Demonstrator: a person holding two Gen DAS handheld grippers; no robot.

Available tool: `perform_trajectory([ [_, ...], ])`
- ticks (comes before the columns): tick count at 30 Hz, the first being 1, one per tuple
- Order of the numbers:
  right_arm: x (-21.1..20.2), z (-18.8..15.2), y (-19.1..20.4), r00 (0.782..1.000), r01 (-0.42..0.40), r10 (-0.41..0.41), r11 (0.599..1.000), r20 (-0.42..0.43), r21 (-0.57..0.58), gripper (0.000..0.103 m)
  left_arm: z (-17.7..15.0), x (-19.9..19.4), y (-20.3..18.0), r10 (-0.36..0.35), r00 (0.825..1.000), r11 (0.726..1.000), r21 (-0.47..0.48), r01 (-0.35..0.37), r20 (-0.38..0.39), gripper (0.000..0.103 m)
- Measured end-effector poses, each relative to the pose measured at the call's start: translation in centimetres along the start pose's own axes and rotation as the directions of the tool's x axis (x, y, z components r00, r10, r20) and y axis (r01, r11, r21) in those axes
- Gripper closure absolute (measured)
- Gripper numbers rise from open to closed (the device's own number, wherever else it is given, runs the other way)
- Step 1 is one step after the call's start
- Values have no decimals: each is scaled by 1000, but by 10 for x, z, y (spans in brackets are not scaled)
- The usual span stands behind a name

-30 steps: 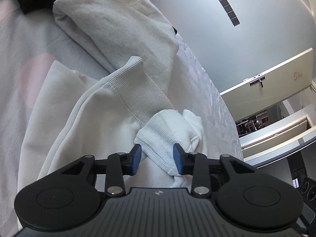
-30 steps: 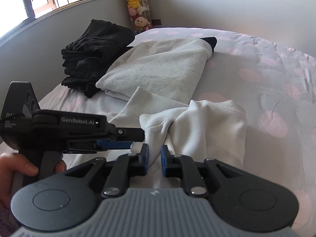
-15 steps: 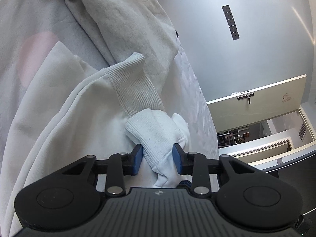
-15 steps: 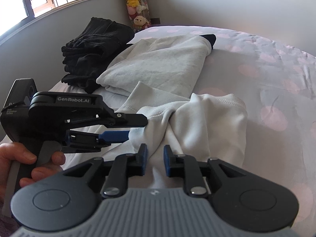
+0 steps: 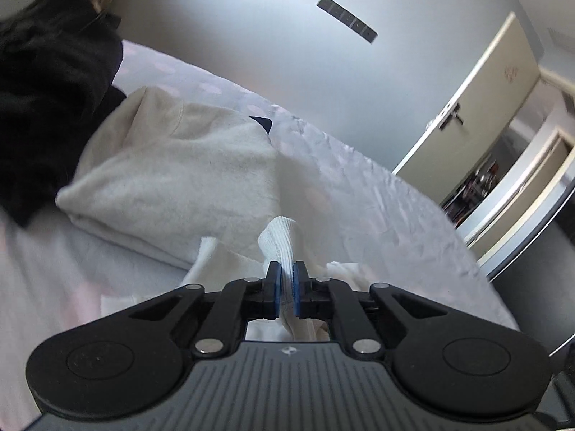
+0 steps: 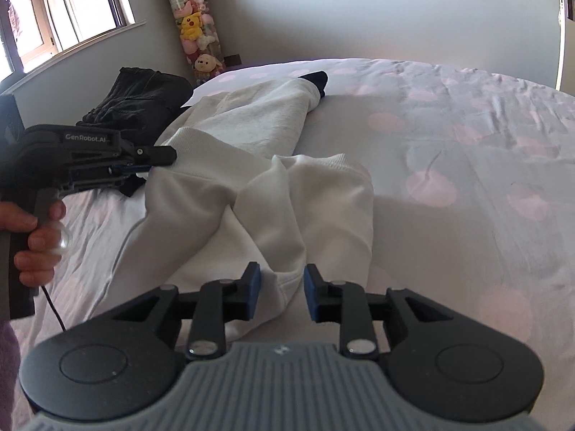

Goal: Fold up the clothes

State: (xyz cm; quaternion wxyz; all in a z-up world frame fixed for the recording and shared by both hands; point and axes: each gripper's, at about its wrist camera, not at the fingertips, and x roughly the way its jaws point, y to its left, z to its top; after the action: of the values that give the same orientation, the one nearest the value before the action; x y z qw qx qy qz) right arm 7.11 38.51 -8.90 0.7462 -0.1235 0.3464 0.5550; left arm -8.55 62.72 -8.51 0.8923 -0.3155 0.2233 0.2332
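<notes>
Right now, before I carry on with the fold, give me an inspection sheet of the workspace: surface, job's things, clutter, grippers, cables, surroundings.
Surface: bed with a pale, pink-dotted, wrinkled sheet.
Job's things: white sweatshirt bunched and partly lifted; folded cream garment behind it; black clothes pile by the wall.
Clutter: a dark item sticking out from the cream garment's far end.
Grippers: left gripper shut on the white sweatshirt's ribbed cuff; right gripper open, a fold of sweatshirt between its fingers.
Cables: thin cable hanging from the left gripper's handle.
Surroundings: window, tube of plush toys, open door.
</notes>
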Motion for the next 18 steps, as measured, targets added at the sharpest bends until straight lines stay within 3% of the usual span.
perform_trajectory([
  [3, -2, -4, -5, 1000, 0, 0, 1000, 0, 25, 72, 14, 14, -2, 92, 995, 987, 137, -86, -41, 95],
  [8, 1, -6, -12, 1000, -28, 29, 996, -10, 85, 71, -1, 33, 4, 228, 971, 943, 265, -202, -69, 95],
  [10, 5, -6, -13, 999, -47, 48, 993, -16, 106, 63, -7, 40, 7, 281, 957, 918, 312, -246, -73, 92],
  [12, 9, -5, -13, 997, -67, 69, 990, -19, 123, 61, -11, 35, 11, 307, 950, 917, 283, -281, -49, 84],
  [18, 28, -1, -15, 994, -102, 109, 978, -31, 183, 54, -21, -9, 18, 298, 953, 948, 132, -289, -53, 82],
])
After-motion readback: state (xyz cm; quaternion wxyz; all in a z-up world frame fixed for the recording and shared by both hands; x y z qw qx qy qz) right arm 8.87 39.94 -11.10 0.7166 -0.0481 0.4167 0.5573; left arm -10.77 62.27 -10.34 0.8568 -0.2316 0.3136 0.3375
